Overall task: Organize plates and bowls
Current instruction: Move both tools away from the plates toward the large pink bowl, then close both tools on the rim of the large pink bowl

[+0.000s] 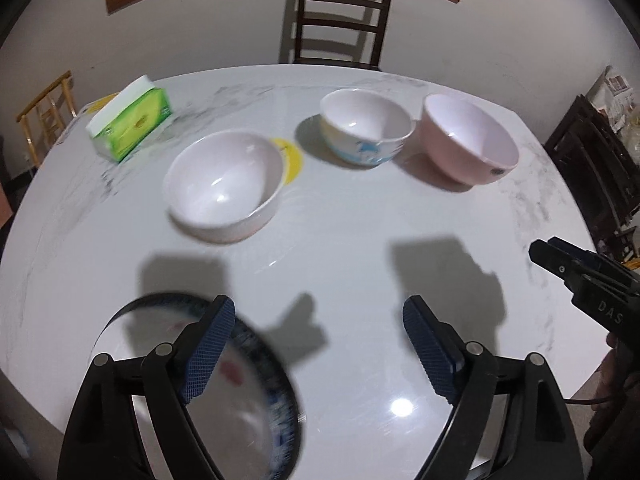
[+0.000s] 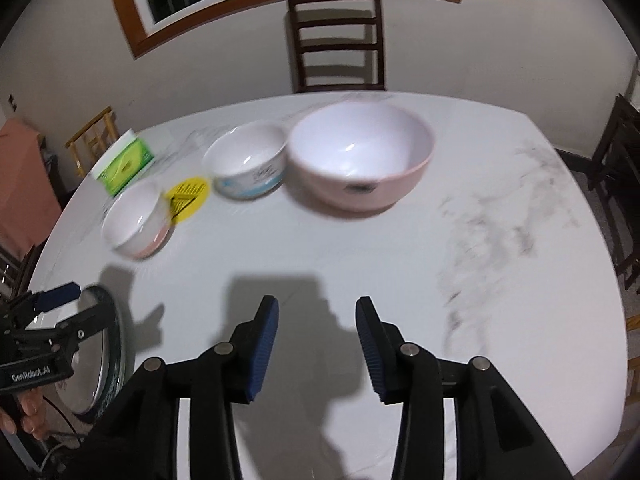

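Three bowls stand on the white marble table (image 1: 360, 264): a small pink-based bowl (image 1: 225, 186) (image 2: 138, 220) at left, a blue-patterned bowl (image 1: 366, 128) (image 2: 248, 162) in the middle, and a large pink bowl (image 1: 468, 138) (image 2: 360, 158) at right. A blue-rimmed plate (image 1: 240, 400) (image 2: 102, 356) lies at the near left edge. My left gripper (image 1: 316, 344) is open above the plate's right part, and it also shows in the right wrist view (image 2: 74, 308). My right gripper (image 2: 316, 344) is open and empty over bare table; it shows at the left wrist view's right edge (image 1: 560, 264).
A green tissue box (image 1: 130, 122) (image 2: 124, 162) sits at the far left. A yellow round sticker (image 1: 292, 158) (image 2: 188, 196) lies between the two smaller bowls. A dark chair (image 1: 340, 20) stands behind the table, more chairs at both sides.
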The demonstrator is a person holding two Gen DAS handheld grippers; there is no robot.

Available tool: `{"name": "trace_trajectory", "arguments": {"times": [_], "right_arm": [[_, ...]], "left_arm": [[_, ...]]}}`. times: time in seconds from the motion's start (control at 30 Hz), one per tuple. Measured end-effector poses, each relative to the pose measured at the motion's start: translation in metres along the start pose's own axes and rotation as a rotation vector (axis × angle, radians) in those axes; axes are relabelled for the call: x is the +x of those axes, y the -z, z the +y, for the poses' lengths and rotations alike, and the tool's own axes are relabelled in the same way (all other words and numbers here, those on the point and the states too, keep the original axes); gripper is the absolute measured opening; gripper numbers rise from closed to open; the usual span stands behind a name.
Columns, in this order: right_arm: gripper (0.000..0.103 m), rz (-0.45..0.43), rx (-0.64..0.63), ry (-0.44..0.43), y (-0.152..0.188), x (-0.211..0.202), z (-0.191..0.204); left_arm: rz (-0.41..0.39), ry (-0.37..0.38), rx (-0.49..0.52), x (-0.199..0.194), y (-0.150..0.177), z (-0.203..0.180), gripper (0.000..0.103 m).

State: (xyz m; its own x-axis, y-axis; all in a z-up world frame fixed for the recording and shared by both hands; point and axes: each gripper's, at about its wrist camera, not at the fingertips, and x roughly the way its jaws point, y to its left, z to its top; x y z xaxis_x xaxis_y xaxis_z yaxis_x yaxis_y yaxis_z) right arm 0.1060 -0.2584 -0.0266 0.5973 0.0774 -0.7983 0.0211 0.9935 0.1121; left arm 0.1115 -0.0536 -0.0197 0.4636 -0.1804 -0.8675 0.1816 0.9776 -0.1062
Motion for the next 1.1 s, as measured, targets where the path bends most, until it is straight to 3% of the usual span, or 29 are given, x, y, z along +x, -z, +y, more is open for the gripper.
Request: {"name": "trace_trajectory", "arguments": {"times": [0.17, 0.4, 0.57, 0.8, 1.0, 1.1], "right_arm": [[0.047, 0.012, 0.088, 0.013, -0.027, 0.006, -0.031], [0.047, 0.04, 0.111, 0.055, -0.067, 0.025, -0.057], [0.047, 0.078, 0.116, 0.077, -0.091, 0.048, -0.07], [0.047, 0.119, 0.175, 0.064, -0.114, 0.081, -0.089], [0.047, 0.15, 0.168, 0.072, -0.118, 0.102, -0.091], [0.047, 0.161, 0.161, 0.072, -0.118, 0.109, -0.091]], "left_arm": [[-0.03, 0.021, 0.016, -0.002, -0.035, -0.027, 0.084], [-0.03, 0.055, 0.012, 0.006, -0.084, -0.061, 0.084], [-0.008, 0.088, -0.028, 0.029, -0.122, -0.076, 0.083], [0.042, 0.094, -0.035, 0.066, -0.145, -0.097, 0.08], [0.125, 0.132, -0.089, 0.101, -0.153, -0.105, 0.07], [0.158, 0.144, -0.1, 0.115, -0.153, -0.108, 0.058]]}}
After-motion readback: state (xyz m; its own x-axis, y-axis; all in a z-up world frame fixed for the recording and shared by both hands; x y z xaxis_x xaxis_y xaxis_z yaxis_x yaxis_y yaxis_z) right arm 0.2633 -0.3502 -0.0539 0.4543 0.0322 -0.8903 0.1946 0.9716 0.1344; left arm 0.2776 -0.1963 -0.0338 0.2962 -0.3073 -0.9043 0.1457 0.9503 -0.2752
